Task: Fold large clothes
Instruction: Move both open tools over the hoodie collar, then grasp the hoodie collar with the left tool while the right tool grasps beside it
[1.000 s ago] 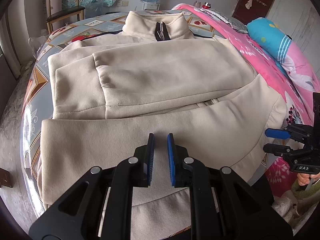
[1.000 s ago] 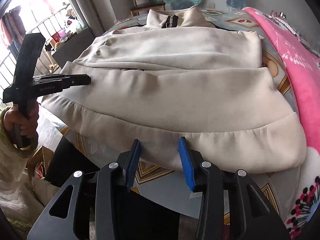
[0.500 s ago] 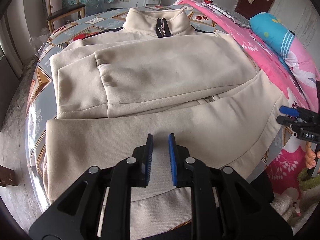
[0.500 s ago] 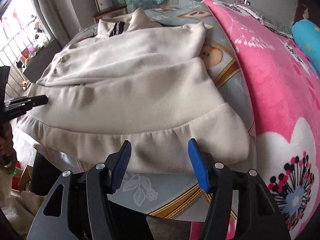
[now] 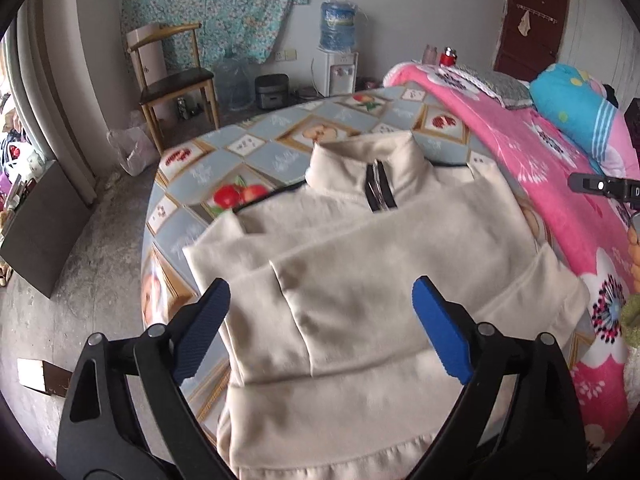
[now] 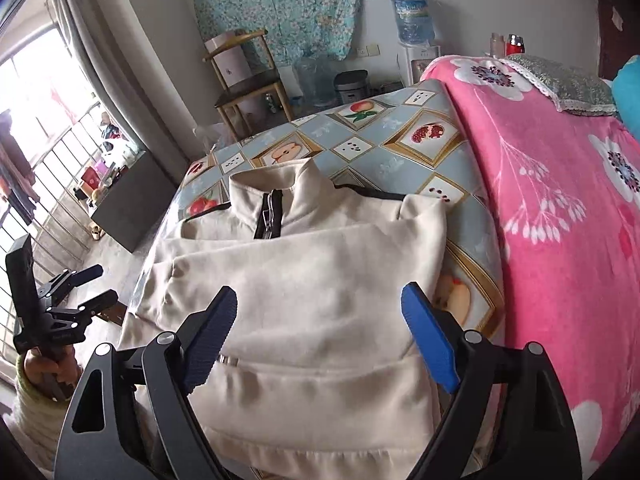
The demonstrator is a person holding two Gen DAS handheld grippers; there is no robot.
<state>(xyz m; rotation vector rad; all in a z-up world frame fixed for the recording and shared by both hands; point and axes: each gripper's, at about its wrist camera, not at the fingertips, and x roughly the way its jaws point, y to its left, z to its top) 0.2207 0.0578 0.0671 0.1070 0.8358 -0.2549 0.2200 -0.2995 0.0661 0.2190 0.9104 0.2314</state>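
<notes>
- The worktop [image 5: 280, 148], under a fruit-print cloth, fills the middle of the room, with a pink blanket [image 6: 560, 200] along its right side.
- The cream jacket [image 5: 380, 280] lies flat on the worktop, collar at the far end, sleeves folded across the chest, hem at the near edge.
- The left tool [image 5: 320, 320] hovers over the jacket's near left part, blue pads spread wide, gripping nothing.
- The right tool [image 6: 316, 332] hangs over the near right part, likewise spread and empty.
- Risk, as I judge it: the hem overhangs the near edge, so a one-sided pinch could drag the jacket off or undo the folded sleeves.
- Only the right view shows the hand on the left tool's handle; only the left view shows the blue pillow [image 5: 576, 108] far right.
</notes>
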